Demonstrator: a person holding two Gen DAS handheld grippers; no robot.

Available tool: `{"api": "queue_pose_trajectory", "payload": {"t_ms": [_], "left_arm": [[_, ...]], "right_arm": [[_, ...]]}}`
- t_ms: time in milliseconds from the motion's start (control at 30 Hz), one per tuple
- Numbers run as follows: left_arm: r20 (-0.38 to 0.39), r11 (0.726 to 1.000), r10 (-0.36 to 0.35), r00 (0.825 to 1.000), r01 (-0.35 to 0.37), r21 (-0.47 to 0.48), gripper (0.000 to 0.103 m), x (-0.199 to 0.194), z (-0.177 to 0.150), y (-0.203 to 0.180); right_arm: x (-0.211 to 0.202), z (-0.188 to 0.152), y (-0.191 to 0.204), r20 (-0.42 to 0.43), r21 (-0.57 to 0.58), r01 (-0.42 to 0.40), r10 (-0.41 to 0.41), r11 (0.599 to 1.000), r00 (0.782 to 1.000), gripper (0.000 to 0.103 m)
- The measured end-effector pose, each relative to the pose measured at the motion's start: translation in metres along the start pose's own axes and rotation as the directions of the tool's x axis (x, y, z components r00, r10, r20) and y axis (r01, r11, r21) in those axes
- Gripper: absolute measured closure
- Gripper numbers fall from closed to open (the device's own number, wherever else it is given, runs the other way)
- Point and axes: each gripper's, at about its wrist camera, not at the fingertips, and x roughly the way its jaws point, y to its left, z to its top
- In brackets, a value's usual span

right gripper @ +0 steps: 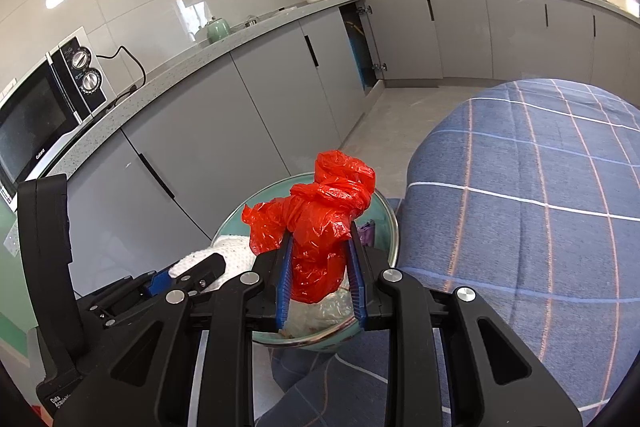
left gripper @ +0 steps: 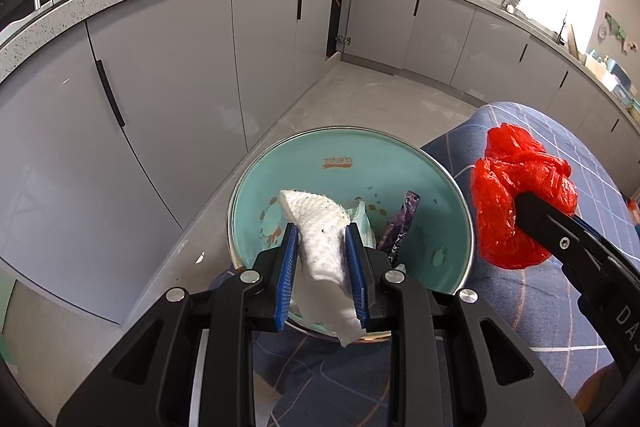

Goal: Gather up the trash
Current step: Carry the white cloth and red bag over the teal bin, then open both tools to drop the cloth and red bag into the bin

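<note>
So the only writing I can actually read: "deer" printed inside the teal bin (left gripper: 448, 211), showing upside down in the left view, "Galanz" on the microwave (right gripper: 36, 115) door at the far left of the bench (right gripper: 172, 83), and part of a label starting "Data Acqui" on the other gripper's body in the right view.

Left gripper (left gripper: 322, 239) points down into the bin mouth, its blue pads clamped on a crumpled white paper towel (left gripper: 320, 227) that sticks out past the fingertips and hangs down behind them. Under it in the bin sit a purple wrapper (left gripper: 402, 227) and a bit of pale plastic.

Right gripper (right gripper: 320, 239) comes in from the right side, tilted down less steeply, jaws squeezed on a balled-up red plastic bag (right gripper: 324, 223). In its own view the bag sits over the bin's rim; in the left view it's just beside the rim, over the blue checked cloth (right gripper: 540, 195).

The bin is tucked against that cloth on the right. Grey cabinets (left gripper: 160, 75) run along the left, with bare grey floor (left gripper: 380, 95) between and beyond. One cabinet door (right gripper: 360, 43) in the far corner stands open.
</note>
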Motion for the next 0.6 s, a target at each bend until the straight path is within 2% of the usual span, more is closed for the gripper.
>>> {"api": "queue_pose_trajectory", "payload": {"t_ms": [267,467,600], "left_arm": [[-0.036,1.000,-0.001,0.999,0.002,0.008,0.078,0.019,0.004,-0.002],[-0.071,1.000,0.004,0.997,-0.003,0.012,0.078,0.038,0.008,0.000],[-0.092,1.000,0.006,0.996,-0.004,0.018,0.078,0.052,0.012,0.001]], "right_arm": [[0.020,0.001,0.005,-0.025,-0.013,0.021,-0.021,1.000,0.999,0.076],[0.048,0.004,0.002,-0.059,-0.022,0.054,-0.055,0.998,0.997,0.076],[0.071,0.007,-0.003,-0.100,0.008,0.044,-0.043,0.999,0.994,0.074]]}}
